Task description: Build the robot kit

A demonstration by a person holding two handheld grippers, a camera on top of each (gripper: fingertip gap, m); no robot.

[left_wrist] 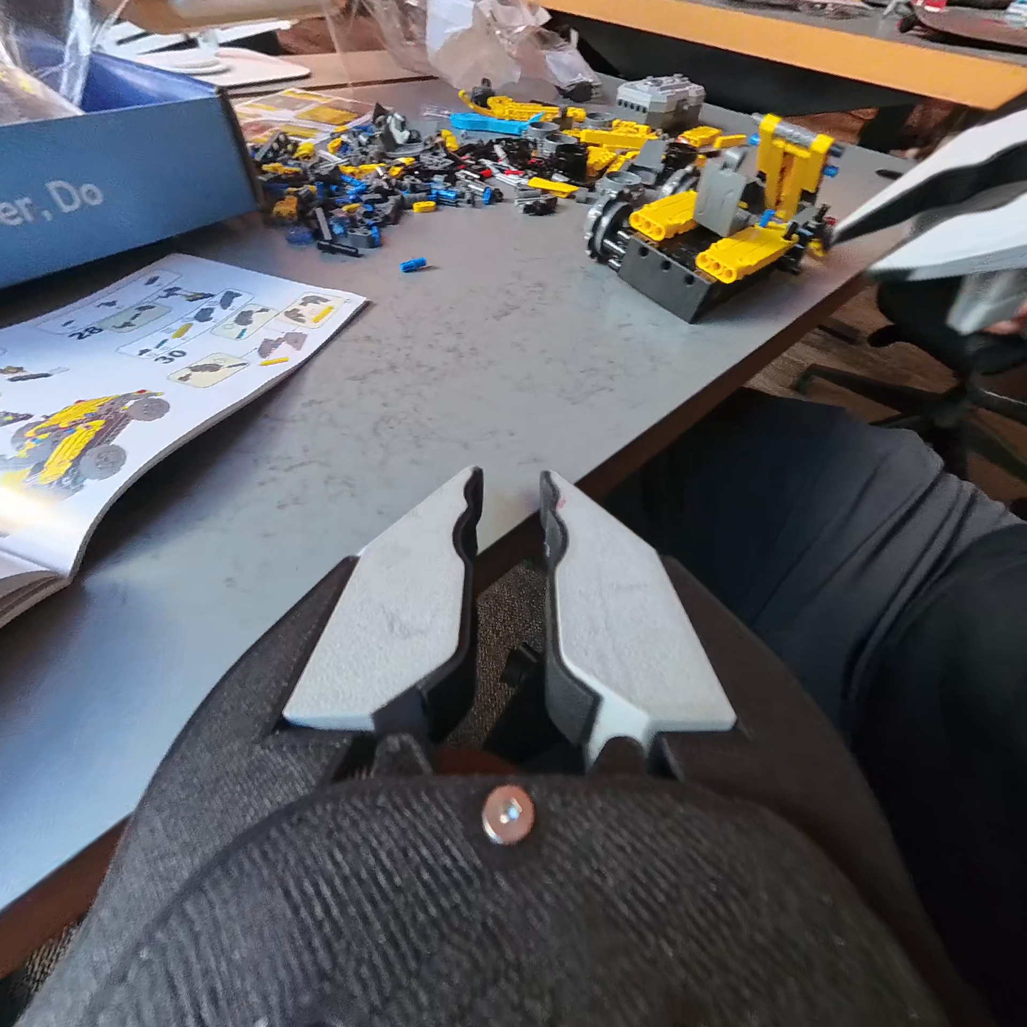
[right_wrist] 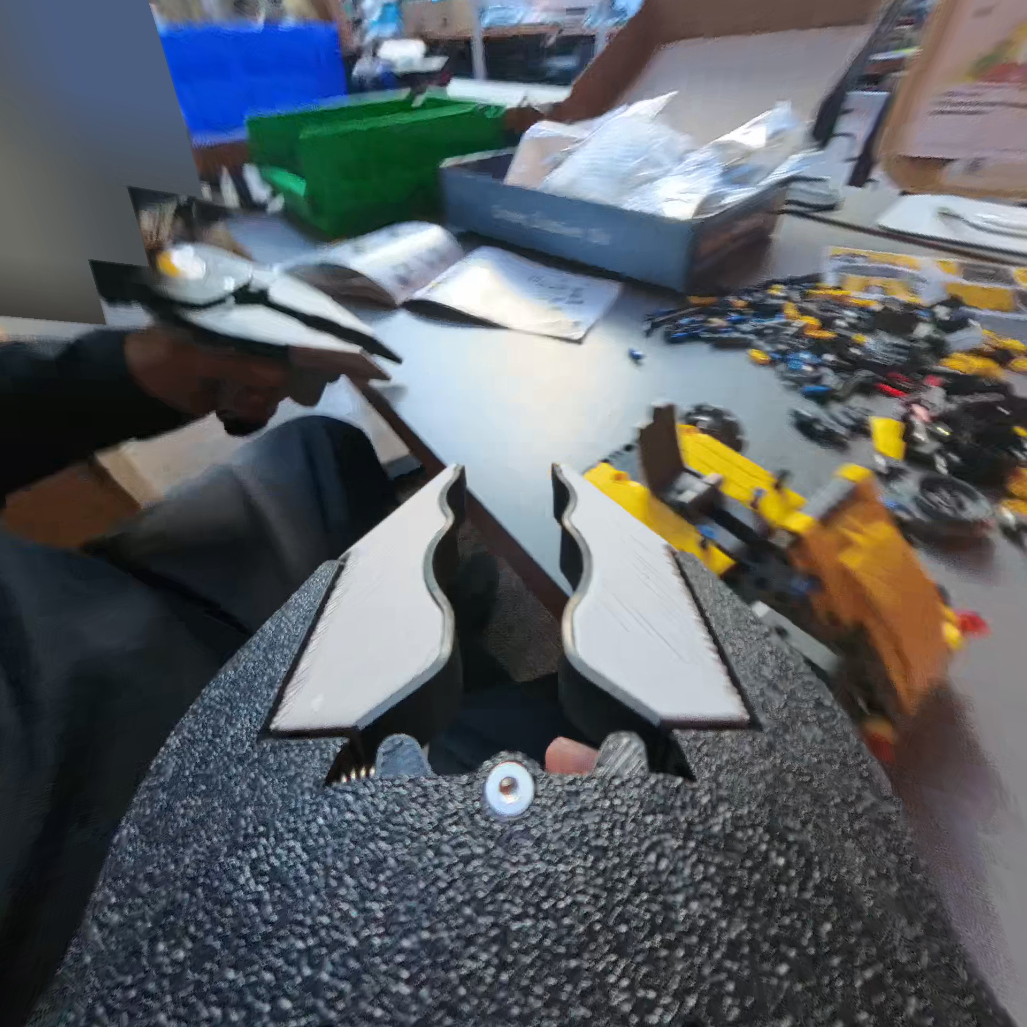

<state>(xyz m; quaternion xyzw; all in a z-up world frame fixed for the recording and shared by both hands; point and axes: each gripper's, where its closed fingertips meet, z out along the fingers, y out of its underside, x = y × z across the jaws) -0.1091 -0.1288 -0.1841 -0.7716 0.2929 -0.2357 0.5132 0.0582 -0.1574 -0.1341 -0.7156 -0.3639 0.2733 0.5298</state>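
Note:
My left gripper (left_wrist: pixel 510 479) is open and empty, its tips over the near edge of the grey table (left_wrist: pixel 500 344). It also shows in the right wrist view (right_wrist: pixel 383 355), held in a hand at the left. My right gripper (right_wrist: pixel 508 473) is open and empty over the table's edge, next to a part-built yellow and black brick vehicle (right_wrist: pixel 778 533). That vehicle (left_wrist: pixel 717 222) stands at the right of the table in the left wrist view, where the right gripper (left_wrist: pixel 839 233) shows at the right edge, close beside the vehicle.
A pile of loose yellow, black and blue bricks (left_wrist: pixel 433 161) lies at the back. One blue pin (left_wrist: pixel 412 265) lies apart. An open instruction booklet (left_wrist: pixel 139 389) and a blue box (left_wrist: pixel 111 183) sit left. A person's dark-clothed legs (left_wrist: pixel 833 556) are below the table edge. The left gripper's tips are roughly 20 cm from the right gripper's.

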